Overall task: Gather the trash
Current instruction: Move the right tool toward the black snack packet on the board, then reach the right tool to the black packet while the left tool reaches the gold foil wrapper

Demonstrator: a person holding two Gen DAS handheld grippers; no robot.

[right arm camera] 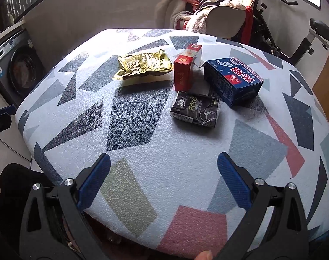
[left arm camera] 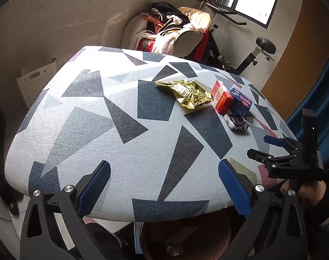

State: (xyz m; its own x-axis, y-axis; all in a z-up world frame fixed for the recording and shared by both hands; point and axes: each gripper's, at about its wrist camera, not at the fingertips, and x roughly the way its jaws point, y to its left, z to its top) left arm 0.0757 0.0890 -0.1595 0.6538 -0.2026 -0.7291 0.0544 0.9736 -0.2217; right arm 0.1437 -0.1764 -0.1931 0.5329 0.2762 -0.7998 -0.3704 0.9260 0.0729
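Trash sat clustered on the table point(right arm camera: 142, 151): gold wrapper point(right arm camera: 142, 66), red box point(right arm camera: 182, 72), blue box point(right arm camera: 232, 80), black packet point(right arm camera: 195, 109); we held left gripper point(left arm camera: 164, 186) and right gripper point(right arm camera: 164, 182) spread wide, empty, likely readying a grab.

The left gripper point(left arm camera: 164, 186) fills the bottom of the frame, its blue-padded jaws spread wide over the near edge of the patterned table point(left arm camera: 88, 130). Right of centre lie a gold wrapper point(left arm camera: 187, 93), a red box point(left arm camera: 222, 98), a blue box point(left arm camera: 241, 104) and a black packet point(left arm camera: 237, 122). At the right edge, the right gripper point(left arm camera: 258, 146) hangs with its jaws apart.
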